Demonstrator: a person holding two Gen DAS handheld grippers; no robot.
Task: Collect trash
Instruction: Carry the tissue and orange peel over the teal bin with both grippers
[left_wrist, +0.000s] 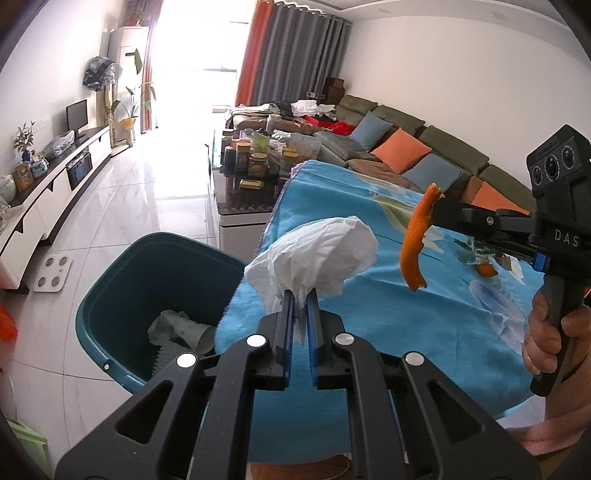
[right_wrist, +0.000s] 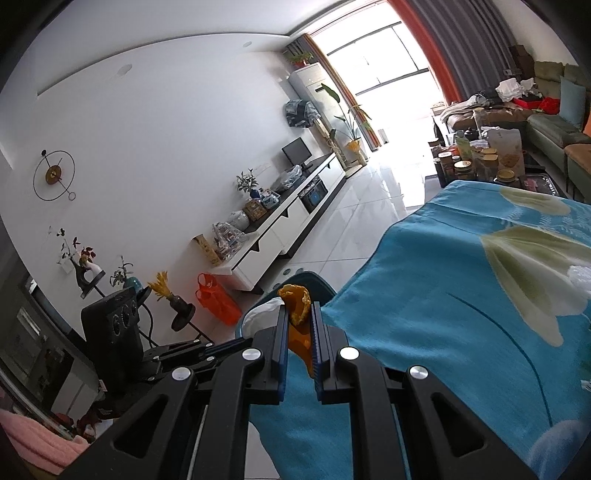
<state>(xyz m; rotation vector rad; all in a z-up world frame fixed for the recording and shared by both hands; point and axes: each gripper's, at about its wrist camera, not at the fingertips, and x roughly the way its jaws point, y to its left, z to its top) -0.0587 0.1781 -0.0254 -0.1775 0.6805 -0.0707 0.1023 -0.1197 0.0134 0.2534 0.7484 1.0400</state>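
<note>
White letters "DAS" on right tongs (left_wrist: 437, 201) black body

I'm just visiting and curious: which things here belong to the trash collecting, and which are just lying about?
Part of the job:
- crumpled white tissue, in the left gripper
- orange peel, in the right gripper
- teal bin
- scraps on the blue cloth

Just lying about:
- jars
- sofa cushions
- bathroom scale

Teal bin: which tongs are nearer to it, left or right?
Left. The left tongs, shut on the white tissue, sit beside the teal bin rim; the right tongs, holding orange peel, hang farther back over the blue cloth.
</note>
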